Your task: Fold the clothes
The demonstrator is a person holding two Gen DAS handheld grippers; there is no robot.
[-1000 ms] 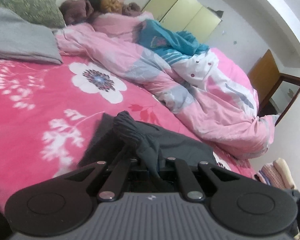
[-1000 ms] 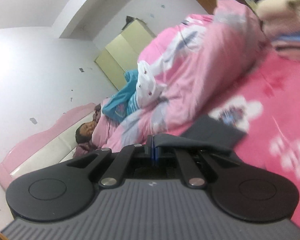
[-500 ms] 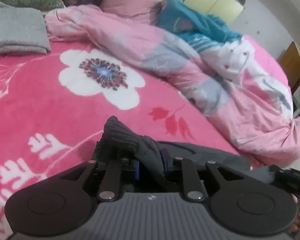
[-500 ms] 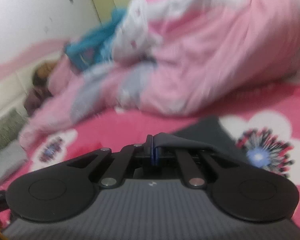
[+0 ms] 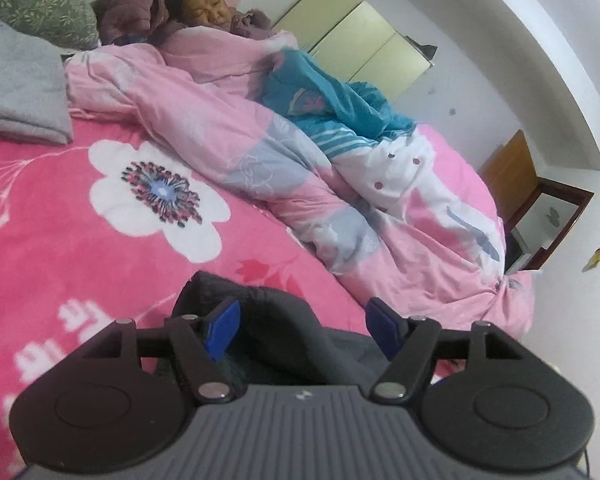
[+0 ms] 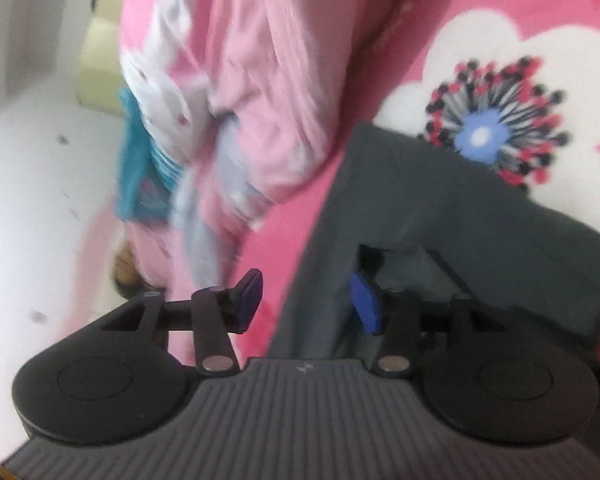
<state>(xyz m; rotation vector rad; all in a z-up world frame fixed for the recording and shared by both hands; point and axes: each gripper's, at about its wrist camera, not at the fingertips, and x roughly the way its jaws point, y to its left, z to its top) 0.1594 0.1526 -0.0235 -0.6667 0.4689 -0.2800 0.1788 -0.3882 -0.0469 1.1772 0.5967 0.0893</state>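
The left claw (image 5: 302, 330) stands released, its blue pads spread; the dark grey garment (image 5: 276, 336) lies bunched between and below them on the pink bed (image 5: 60, 220); the right claw (image 6: 306, 300) likewise gapes over the same garment (image 6: 440, 200).

We have the garment (image 5: 284, 332) lying on the bed (image 5: 60, 216), close before the left gripper (image 5: 302, 330), a raised fold of it between the spread jaws. Behind it a quilt (image 5: 300, 168) runs across the bed, covering a person (image 5: 204, 4). A folded blanket (image 5: 16, 92) lies far left. The right gripper (image 6: 308, 300) straddles the garment's (image 6: 440, 216) edge, quilt (image 6: 260, 80) beyond.
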